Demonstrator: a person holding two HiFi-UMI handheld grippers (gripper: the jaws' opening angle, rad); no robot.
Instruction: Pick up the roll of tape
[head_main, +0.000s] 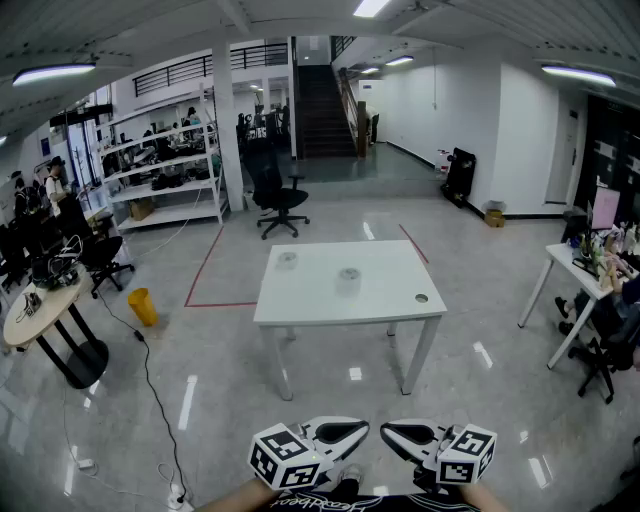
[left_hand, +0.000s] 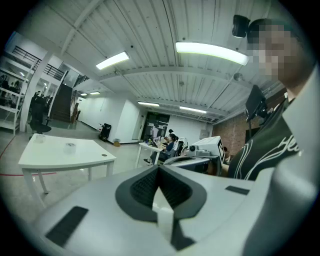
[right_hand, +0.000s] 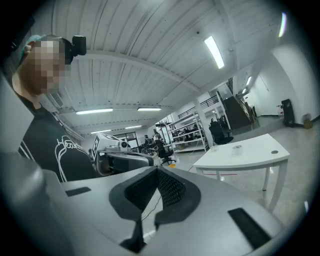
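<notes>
Left gripper (head_main: 345, 433) and right gripper (head_main: 400, 436), both clenched empty, hang well short of the white table (head_main: 320, 297); two pale objects (head_main: 348, 279) on it are indistinct.

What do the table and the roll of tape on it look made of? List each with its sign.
Table: probably white laminated board on painted metal legs; the top is flat, matte and evenly white, the legs thin and straight.
Roll of tape: likely clear plastic film; it looks pale and see-through against the top, too small to say more.
</notes>
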